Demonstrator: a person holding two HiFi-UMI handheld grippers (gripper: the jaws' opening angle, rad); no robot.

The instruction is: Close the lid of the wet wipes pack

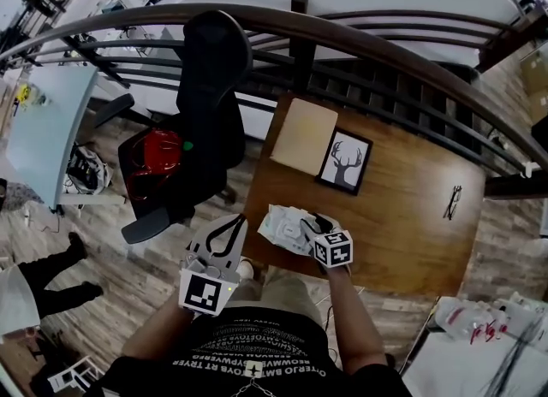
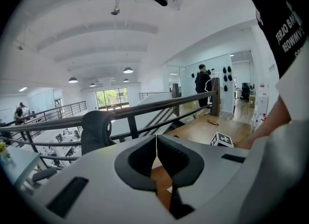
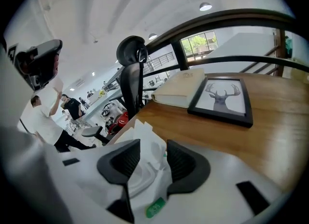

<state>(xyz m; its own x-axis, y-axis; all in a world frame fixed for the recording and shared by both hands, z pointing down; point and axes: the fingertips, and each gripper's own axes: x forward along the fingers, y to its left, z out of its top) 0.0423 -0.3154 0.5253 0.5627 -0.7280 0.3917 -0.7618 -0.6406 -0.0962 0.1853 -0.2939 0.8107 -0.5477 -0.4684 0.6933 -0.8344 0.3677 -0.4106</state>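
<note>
Straddling the wet wipes pack (image 1: 281, 226) at the tabletop's (image 1: 402, 216) near edge, right tongs (image 3: 153, 156) are hanging spread, likely lining up to press the lid (image 3: 140, 182) down (it looks unclosed); left tongs (image 2: 157, 150) are idling shut, empty

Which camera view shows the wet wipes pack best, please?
The right gripper view: the wet wipes pack sits between its open jaws. The head view shows it small, partly under the right gripper. The left gripper view barely shows it, if at all.

Office mezzanine, railing (image 1: 342, 32), desks (image 1: 47, 121) (below)
</note>
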